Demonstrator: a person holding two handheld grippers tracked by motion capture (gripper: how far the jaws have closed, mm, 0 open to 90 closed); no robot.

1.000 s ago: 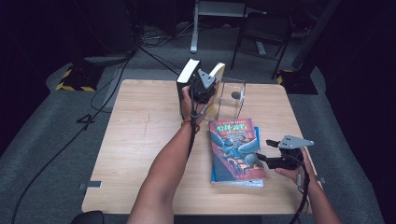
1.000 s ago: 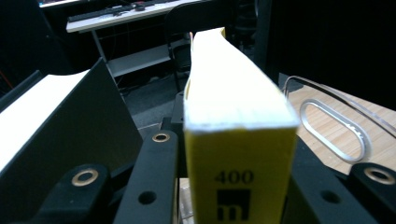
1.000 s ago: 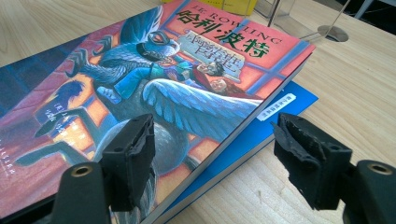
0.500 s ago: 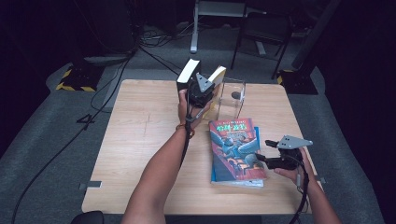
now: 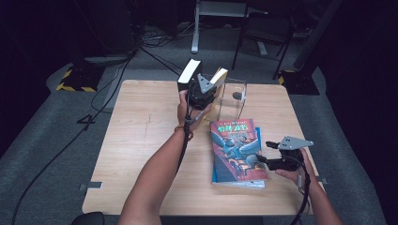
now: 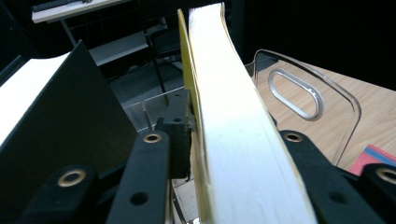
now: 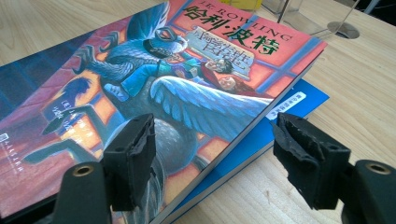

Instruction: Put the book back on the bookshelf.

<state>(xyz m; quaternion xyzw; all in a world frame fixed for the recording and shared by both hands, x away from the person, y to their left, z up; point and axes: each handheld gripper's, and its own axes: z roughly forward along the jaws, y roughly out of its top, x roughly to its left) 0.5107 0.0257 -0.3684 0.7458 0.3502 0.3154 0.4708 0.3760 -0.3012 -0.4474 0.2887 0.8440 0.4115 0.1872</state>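
A thick yellow-covered book (image 5: pixel 218 77) (image 6: pixel 233 116) stands on edge at the table's far side, next to a black book (image 5: pixel 189 74) (image 6: pixel 60 116) that leans away to its left. My left gripper (image 5: pixel 205 89) (image 6: pixel 236 135) straddles the yellow book. Its jaws have just been opening a little, and the left pad (image 6: pixel 180 133) still lies against the cover. A clear bookend (image 5: pixel 233 96) (image 6: pixel 327 93) stands just right of it. My right gripper (image 5: pixel 264 152) (image 7: pixel 219 144) is open at the near right corner of a colourful book (image 5: pixel 237 145) (image 7: pixel 163 70), which lies flat on a blue book (image 5: pixel 239 182) (image 7: pixel 289 105).
The wooden table (image 5: pixel 141 140) stands on grey carpet. Behind it are a metal stand (image 5: pixel 220 9) and a chair. Cables and a yellow-black striped block (image 5: pixel 75 79) lie on the floor to the far left.
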